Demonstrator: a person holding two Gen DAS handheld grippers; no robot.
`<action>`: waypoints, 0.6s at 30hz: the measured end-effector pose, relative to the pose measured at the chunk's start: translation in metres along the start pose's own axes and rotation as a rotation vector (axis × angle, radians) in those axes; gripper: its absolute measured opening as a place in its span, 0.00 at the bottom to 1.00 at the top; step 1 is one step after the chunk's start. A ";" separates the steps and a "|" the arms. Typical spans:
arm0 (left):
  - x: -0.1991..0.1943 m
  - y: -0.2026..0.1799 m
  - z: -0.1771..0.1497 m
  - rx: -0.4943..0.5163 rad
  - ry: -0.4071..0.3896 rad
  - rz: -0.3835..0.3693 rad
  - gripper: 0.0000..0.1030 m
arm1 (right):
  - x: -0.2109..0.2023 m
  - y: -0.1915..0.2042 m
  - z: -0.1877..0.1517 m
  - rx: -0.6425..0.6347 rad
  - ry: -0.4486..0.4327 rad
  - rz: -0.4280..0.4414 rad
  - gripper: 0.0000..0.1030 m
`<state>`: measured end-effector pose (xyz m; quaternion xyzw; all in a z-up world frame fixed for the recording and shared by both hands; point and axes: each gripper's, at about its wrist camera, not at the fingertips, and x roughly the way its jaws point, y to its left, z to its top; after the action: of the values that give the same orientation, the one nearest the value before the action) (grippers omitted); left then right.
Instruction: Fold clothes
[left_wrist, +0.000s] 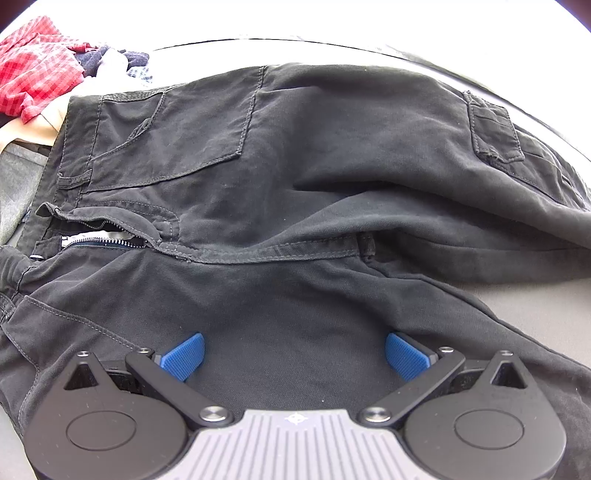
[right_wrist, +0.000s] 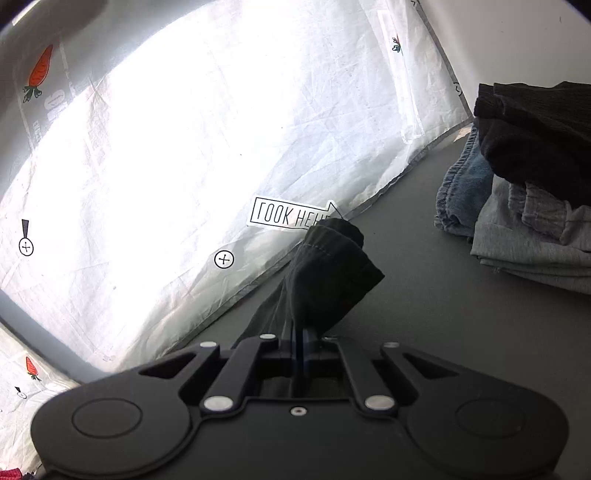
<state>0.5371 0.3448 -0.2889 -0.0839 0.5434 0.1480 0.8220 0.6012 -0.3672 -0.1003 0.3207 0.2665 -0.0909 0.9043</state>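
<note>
Fingers (left_wrist: 183, 356) of the left gripper (left_wrist: 293, 354) spread wide over the black trousers (left_wrist: 258, 166); right gripper (right_wrist: 299, 341) pinches a trouser hem (right_wrist: 332, 273) toward twelve o'clock, mid-fold, needing a carry-over.

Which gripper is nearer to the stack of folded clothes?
Right. The right gripper, shut on a trouser leg, has the stack of folded clothes just ahead to its right. The left gripper hovers open over the trousers, with no stack in view.
</note>
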 end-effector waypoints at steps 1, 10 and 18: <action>0.002 0.002 0.001 0.000 -0.001 -0.001 1.00 | -0.014 0.007 0.009 0.015 -0.025 0.038 0.03; 0.017 0.022 0.001 0.007 0.011 -0.008 1.00 | -0.060 0.021 0.028 -0.141 -0.086 -0.114 0.05; 0.038 0.027 0.040 -0.011 0.045 -0.011 1.00 | -0.028 -0.033 -0.002 -0.214 0.088 -0.337 0.35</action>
<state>0.5768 0.3880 -0.3071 -0.0945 0.5605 0.1446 0.8099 0.5655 -0.3917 -0.1041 0.1774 0.3638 -0.1978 0.8928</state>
